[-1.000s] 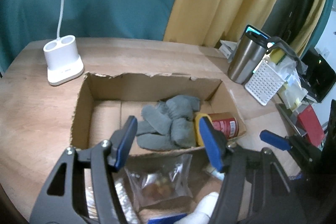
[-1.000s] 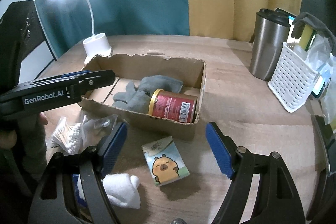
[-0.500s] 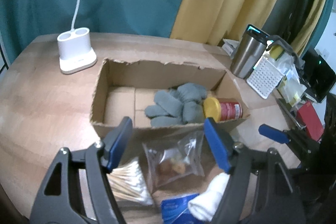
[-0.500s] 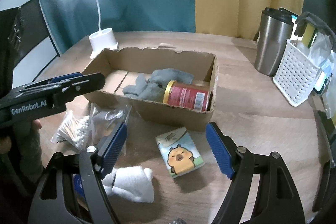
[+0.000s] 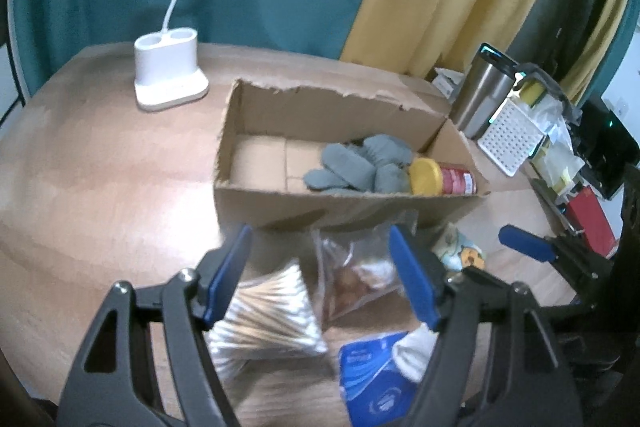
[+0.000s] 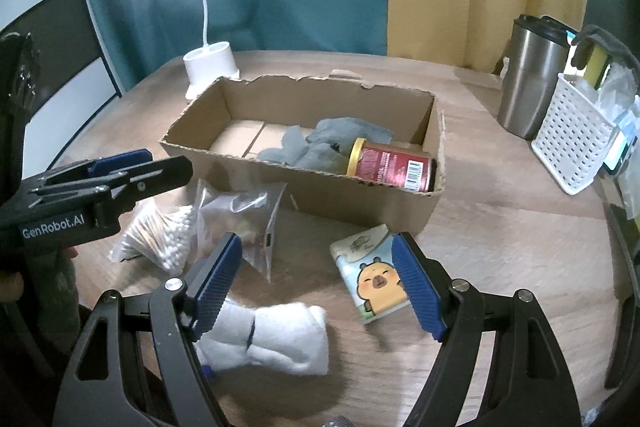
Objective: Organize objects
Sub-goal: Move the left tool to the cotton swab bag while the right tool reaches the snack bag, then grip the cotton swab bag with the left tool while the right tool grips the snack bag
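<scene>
An open cardboard box point(image 5: 256, 203) point(image 6: 352, 199) on the wooden table holds grey gloves point(image 5: 356, 163) point(image 6: 320, 143) and a red can with a yellow lid point(image 5: 444, 181) point(image 6: 390, 167). In front of it lie a bag of cotton swabs point(image 5: 268, 311) point(image 6: 160, 239), a clear snack bag point(image 5: 356, 275) point(image 6: 240, 211), a capybara tissue pack point(image 6: 374, 273) point(image 5: 460, 253), white rolled socks point(image 6: 276, 339) and a blue packet point(image 5: 376, 379). My left gripper point(image 5: 324, 279) is open above the swabs and snack bag. My right gripper point(image 6: 320, 283) is open above the socks and tissue pack.
A white lamp base point(image 5: 168, 79) point(image 6: 210, 67) stands behind the box to the left. A steel tumbler point(image 6: 532, 75) point(image 5: 480, 99) and a white perforated basket point(image 6: 572, 143) point(image 5: 512, 135) stand at the right. Red and dark items point(image 5: 592, 223) clutter the far right edge.
Both grippers have pulled back from the box toward the near table edge, still open. More of the loose items in front of the box show now.
</scene>
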Demonstrator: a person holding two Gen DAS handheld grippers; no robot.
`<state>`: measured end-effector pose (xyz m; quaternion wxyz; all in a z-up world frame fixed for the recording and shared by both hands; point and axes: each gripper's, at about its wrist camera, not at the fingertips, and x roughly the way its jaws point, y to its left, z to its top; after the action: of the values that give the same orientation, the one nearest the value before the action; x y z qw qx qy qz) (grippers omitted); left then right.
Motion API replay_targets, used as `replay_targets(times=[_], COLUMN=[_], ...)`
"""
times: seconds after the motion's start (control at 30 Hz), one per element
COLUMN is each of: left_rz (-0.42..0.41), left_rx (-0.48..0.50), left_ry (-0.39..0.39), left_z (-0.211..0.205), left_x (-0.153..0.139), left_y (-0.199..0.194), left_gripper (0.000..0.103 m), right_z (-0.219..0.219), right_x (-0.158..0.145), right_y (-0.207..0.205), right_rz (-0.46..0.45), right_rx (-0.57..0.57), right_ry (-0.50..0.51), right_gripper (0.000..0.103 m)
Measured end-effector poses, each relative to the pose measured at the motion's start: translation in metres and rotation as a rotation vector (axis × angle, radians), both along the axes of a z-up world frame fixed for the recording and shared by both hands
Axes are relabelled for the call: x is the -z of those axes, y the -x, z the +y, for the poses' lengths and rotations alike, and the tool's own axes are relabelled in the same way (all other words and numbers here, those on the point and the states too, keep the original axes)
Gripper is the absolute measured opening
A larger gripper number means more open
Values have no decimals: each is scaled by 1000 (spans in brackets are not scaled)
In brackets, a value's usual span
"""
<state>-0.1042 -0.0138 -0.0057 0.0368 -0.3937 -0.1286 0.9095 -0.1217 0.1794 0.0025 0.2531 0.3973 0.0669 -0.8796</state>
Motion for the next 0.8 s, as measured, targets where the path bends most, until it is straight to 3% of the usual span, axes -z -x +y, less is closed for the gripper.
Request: replay_targets(times=[0.8], left_rz=[-92], left_rx=[-2], left_ry=[8], left_z=[-29], left_x=[37], left_y=[-13], left_gripper=[75], right_z=[-45], right_x=[15], right_y=[3], right_rz=[-38], right_rx=[-51], right_ry=[-22], right_gripper=[80])
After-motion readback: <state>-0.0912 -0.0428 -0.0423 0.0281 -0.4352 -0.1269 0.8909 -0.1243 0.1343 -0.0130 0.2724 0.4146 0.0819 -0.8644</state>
